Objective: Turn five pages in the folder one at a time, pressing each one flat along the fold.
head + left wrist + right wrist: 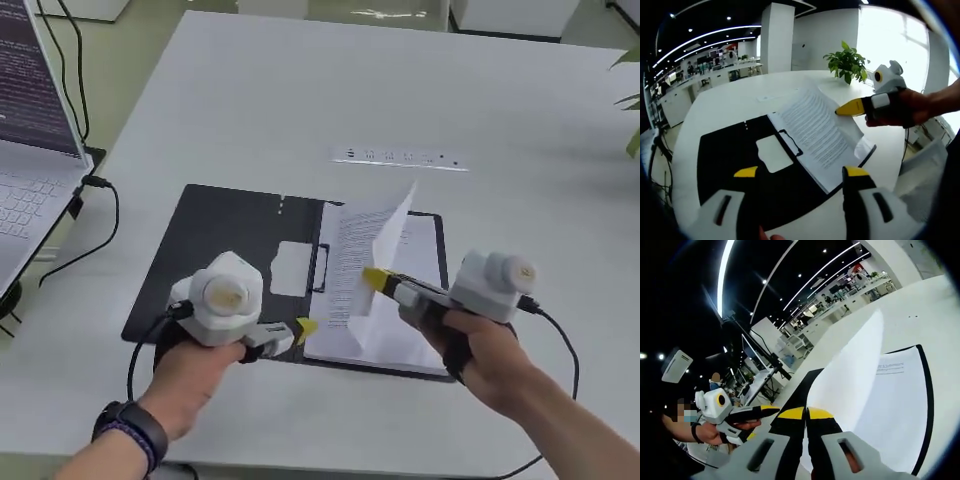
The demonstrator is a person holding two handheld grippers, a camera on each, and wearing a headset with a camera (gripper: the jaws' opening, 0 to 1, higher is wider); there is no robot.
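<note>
Pinching item: right gripper (375, 278), jaws drawn fully together on the edge of one printed page (390, 238). The page stands lifted and bowed off the sheets under it.

Below and just beyond its tips: stack of pages (425, 250), lying flat in the right half of the folder (200, 260).

Folder: black, lying open on the white table (300, 90). Its half on the far side of the raised page from this gripper is bare apart from a white label pocket (290, 268). A black clip (321, 260) runs along the fold, just beside the raised page.

Left gripper (305, 325): jaws spread wide, nothing between them. It is held at the folder's near edge, tips pointing toward the right gripper but apart from it. Contact with the folder cannot be told.

Ahead of the left jaws, past the right gripper: potted plant (847, 62).

Beyond the folder from both grippers: socket strip (400, 157), set in the tabletop.

Well off the left gripper's outer side: open laptop (25, 150), with a black cable (100, 215) trailing from it.
</note>
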